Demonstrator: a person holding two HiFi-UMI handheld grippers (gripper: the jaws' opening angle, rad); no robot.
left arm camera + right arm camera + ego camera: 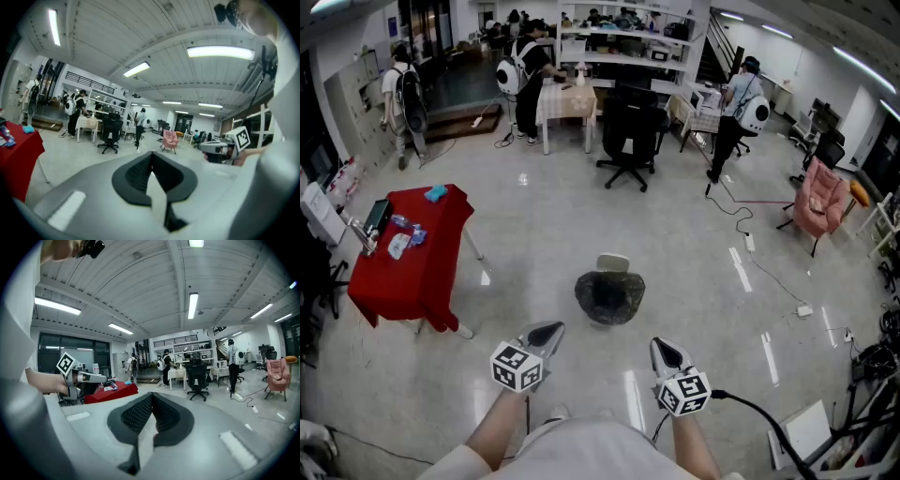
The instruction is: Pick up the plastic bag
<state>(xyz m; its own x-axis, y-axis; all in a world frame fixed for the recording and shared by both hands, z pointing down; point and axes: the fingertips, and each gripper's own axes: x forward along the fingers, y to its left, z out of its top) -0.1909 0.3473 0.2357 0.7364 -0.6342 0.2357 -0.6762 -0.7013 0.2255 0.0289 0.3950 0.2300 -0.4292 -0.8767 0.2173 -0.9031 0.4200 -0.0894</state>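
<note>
Red-covered desk point(417, 267): stands at the far left on the pale floor point(534, 234) and carries a blue object point(436, 193) at its far corner, plus several small packets too small to identify. Left gripper point(547, 331): held low in the foreground with its marker cube facing up. Its jaws are fully closed, pad against pad, with nothing between them, as its own view confirms. It points forward and is clear of every object. Plastic bag point(609, 296): a dark, crumpled bag that sits on the floor at the centre of the head view, mouth upward. It is ahead of both grippers, roughly midway between their lines, and neither touches it. Whether it lines a bin cannot be determined. Right gripper point(664, 351): held level with the left one. Its jaws are likewise pressed fully together and hold nothing, and a black cable point(759, 412) trails from its rear. Background: a black office chair point(630, 131) stands beyond the bag, and a pink armchair point(820, 197) stands at the far right. Several people stand at the far end of the room.
</note>
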